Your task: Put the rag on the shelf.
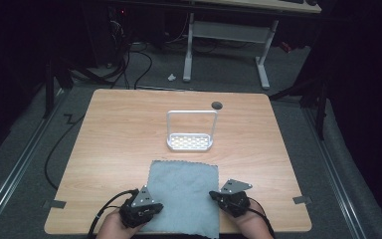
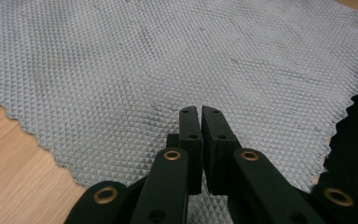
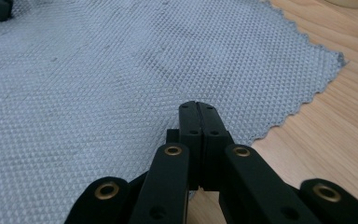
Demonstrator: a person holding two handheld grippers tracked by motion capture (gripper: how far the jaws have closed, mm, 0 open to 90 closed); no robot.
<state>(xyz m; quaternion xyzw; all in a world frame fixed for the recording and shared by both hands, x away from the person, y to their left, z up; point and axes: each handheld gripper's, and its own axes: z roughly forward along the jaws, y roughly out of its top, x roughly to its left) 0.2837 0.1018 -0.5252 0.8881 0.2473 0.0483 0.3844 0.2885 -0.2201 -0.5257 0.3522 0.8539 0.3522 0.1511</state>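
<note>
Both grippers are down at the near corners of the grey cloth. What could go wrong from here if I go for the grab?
1. The right gripper has its jaws shut, and the left gripper shows only a slit; neither can likely take the cloth without opening first.
2. The cloth lies flat on the table, so the jaws may skid over it.
3. Dragging it forward could bump the white rack.
</note>
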